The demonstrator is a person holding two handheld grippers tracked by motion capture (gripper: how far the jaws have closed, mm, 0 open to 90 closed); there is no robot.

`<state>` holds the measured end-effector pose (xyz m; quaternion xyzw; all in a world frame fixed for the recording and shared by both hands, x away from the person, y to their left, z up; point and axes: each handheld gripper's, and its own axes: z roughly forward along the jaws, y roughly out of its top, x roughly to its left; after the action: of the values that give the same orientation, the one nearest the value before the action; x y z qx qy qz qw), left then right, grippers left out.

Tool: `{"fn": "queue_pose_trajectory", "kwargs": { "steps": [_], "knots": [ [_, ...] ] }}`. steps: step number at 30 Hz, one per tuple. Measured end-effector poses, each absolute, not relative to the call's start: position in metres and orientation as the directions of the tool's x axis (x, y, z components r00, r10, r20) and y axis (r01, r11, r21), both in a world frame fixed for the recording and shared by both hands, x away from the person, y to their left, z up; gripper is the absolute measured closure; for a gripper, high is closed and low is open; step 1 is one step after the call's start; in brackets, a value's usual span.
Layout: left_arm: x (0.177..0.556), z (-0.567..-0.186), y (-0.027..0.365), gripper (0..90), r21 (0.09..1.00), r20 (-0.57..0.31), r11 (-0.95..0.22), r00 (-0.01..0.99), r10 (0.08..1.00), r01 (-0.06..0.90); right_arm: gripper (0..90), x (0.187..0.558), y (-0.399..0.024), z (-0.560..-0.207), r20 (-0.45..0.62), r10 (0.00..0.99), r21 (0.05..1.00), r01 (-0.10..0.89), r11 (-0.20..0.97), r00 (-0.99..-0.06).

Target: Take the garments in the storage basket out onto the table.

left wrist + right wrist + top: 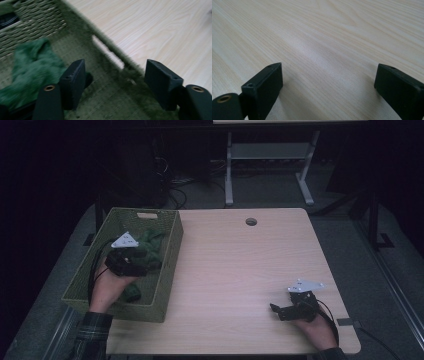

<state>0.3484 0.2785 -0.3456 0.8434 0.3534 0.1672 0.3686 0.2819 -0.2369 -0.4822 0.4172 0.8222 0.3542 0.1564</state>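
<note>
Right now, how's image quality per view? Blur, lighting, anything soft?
High view: dim, surroundings nearly black, only the table is lit, and the green cloth in the basket reads dark. Left gripper view: motion smear on the basket rim and cloth, jaws sharper. Right gripper view: evenly lit wood grain, far tabletop soft, mild sheen mid-frame.

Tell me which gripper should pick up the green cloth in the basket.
Left. The left gripper hangs inside the basket beside the green cloth, jaws apart. The right gripper sits far across the table.
</note>
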Motion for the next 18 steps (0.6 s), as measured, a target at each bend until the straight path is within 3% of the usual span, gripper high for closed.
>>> {"fn": "queue_pose_trajectory", "kwargs": {
  "steps": [7, 18],
  "knots": [
    [0.356, -0.352, 0.297, 42.7, 0.716, 0.054, -0.494, 0.667, 0.743, 0.493, 7.8, 0.282, -0.237, -0.482, 0.038, 0.797, 0.713, 0.575, 0.401, -0.603],
    [0.368, -0.367, 0.315, 47.0, 0.663, 0.084, -0.523, 0.642, 0.762, 0.535, 7.8, 0.282, -0.237, -0.482, 0.038, 0.797, 0.713, 0.575, 0.401, -0.603]
  ]
}}
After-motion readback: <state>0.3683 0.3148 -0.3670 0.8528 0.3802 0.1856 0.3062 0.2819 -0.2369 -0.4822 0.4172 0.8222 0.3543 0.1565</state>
